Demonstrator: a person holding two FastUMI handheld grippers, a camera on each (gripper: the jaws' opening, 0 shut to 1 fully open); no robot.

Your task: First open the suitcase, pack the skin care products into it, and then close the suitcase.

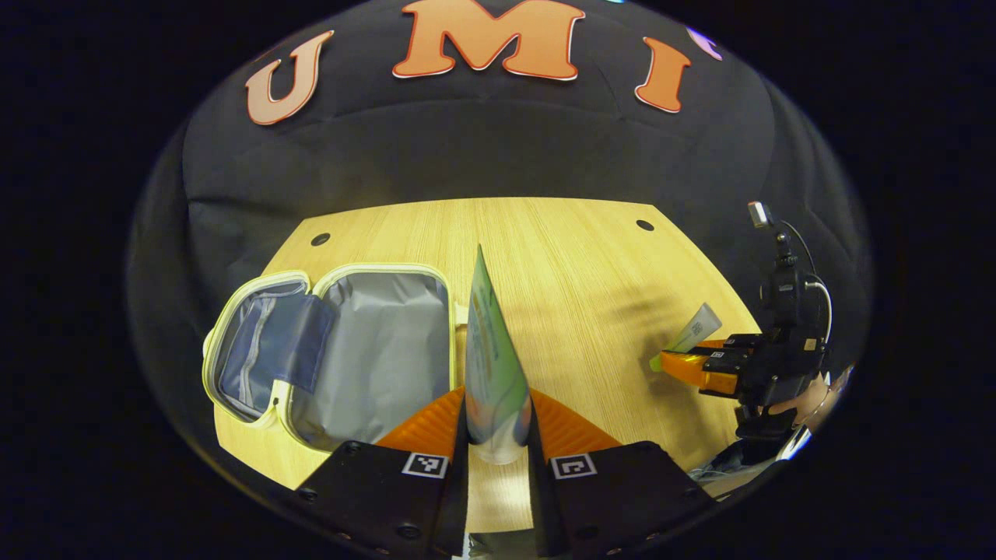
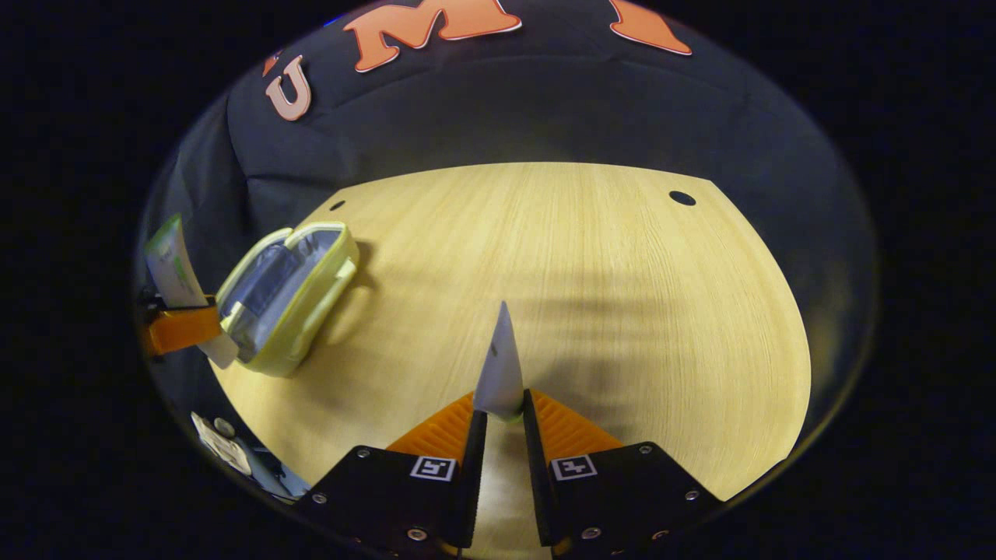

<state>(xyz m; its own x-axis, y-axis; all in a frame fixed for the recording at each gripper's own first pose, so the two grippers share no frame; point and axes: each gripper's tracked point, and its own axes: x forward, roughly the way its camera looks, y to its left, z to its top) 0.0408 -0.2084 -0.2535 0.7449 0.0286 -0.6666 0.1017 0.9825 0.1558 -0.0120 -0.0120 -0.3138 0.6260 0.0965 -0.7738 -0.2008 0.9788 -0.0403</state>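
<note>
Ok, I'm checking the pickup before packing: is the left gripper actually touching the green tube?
Touching. In the left gripper view, the left gripper has both fingers pressed against the sides of the green tube, which stands up between them above the table.

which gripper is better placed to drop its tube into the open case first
Left, likely. Its green tube sits right beside the open case; the right gripper, holding a grey tube, is across the table.

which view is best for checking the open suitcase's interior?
Left gripper view. The suitcase lies open and near, both halves facing the camera, grey lining and inner pocket plain, beside the left gripper and its tube. The right gripper view has it far off at the table's left edge, seen obliquely, the interior mostly foreshortened.
</note>
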